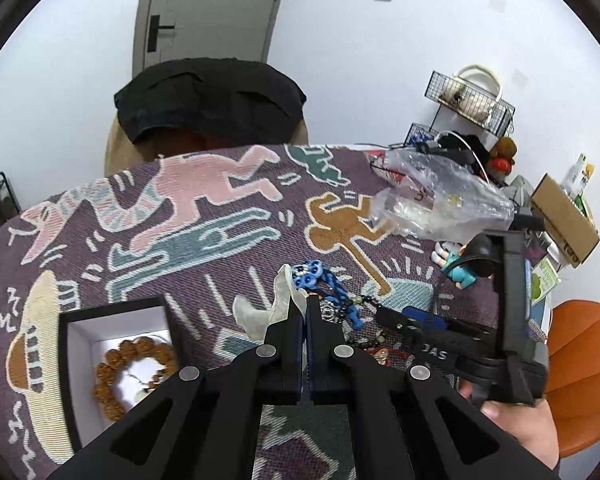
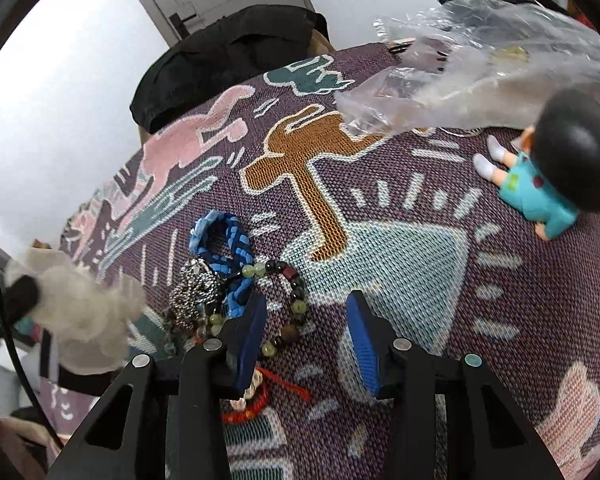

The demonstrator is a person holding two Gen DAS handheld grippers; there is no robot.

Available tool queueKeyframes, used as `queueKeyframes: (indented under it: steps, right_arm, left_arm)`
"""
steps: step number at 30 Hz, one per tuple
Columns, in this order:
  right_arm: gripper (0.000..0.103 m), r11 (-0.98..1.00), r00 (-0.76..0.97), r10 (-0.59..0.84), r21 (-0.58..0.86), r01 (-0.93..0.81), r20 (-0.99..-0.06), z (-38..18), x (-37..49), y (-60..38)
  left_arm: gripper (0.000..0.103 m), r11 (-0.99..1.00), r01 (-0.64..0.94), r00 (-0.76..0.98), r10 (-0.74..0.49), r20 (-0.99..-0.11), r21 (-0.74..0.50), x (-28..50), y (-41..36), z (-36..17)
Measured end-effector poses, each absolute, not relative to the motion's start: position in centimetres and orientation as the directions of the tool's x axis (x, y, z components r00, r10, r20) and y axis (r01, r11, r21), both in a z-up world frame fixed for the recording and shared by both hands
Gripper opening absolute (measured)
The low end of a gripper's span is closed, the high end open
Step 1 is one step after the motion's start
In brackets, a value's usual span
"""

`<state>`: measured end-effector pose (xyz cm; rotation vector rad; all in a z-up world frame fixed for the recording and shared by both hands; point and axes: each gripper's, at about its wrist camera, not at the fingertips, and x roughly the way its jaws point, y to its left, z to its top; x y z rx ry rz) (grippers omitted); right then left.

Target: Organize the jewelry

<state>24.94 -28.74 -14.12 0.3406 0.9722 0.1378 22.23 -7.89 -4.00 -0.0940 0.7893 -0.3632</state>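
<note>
My left gripper [image 1: 305, 300] has its jaws together, pinching a small translucent white pouch [image 1: 278, 304] whose loose fabric hangs out to the left of the fingertips. In the right wrist view the same pouch [image 2: 84, 320] appears as a pale, gauzy bundle at the left edge, held above the cloth.

My right gripper [image 2: 306, 312] stands with its jaws apart and nothing between the blue pads [image 2: 362, 344]; it sits low over the jewelry pile. Its left finger overlaps a beaded bracelet [image 2: 290, 300] of dark and pale green beads. Just beyond lie a blue braided bracelet [image 2: 224, 248] and, touching it, a tangled silver chain [image 2: 194, 292]. A red cord bracelet [image 2: 260, 400] lies beneath the left finger, nearest the camera.

In the left wrist view, my right gripper [image 1: 404, 320] enters from the right, its tip beside the blue braided bracelet [image 1: 324, 280].

An open white-lined box [image 1: 80, 344] with a black rim sits left of my left gripper, holding a brown bead bracelet [image 1: 112, 376].

All rest on a purple patterned tablecloth [image 2: 420, 260]. Farther off are a crumpled clear plastic bag [image 2: 480, 80] and, to its right, a figurine [image 2: 552, 184] in teal clothing lying on its side.
</note>
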Motion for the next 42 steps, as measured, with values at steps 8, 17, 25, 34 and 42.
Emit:
queueKeyframes:
  steps: [8, 17, 25, 34, 42]
  right_arm:
    - [0.022, 0.997, 0.576, 0.058, 0.073, 0.002, -0.816, -14.1, 25.7, -26.0]
    - [0.009, 0.979, 0.592, 0.195, 0.193, -0.067, -0.782, -12.7, 24.0, -26.7]
    - [0.009, 0.954, 0.664, 0.288, 0.267, -0.136, -0.69, -7.7, 22.0, -25.7]
    - [0.009, 0.925, 0.69, 0.374, 0.298, -0.234, -0.619, -3.9, 20.5, -22.9]
    - [0.009, 0.883, 0.651, 0.469, 0.32, -0.343, -0.596, -2.6, 20.1, -18.8]
  left_arm:
    - [0.001, 0.936, 0.252, 0.68, -0.351, -0.644, -0.245, 21.4, -4.7, -2.8]
    - [0.001, 0.939, 0.216, 0.711, -0.34, -0.615, -0.269, 20.5, -1.7, -1.4]
    - [0.001, 0.943, 0.177, 0.732, -0.319, -0.603, -0.284, 19.8, 1.1, -1.0]
    - [0.005, 0.937, 0.086, 0.689, -0.301, -0.659, -0.338, 19.9, 4.3, -2.3]
    - [0.087, 0.938, 0.005, 0.742, -0.237, -0.628, -0.348, 18.5, 7.5, -2.4]
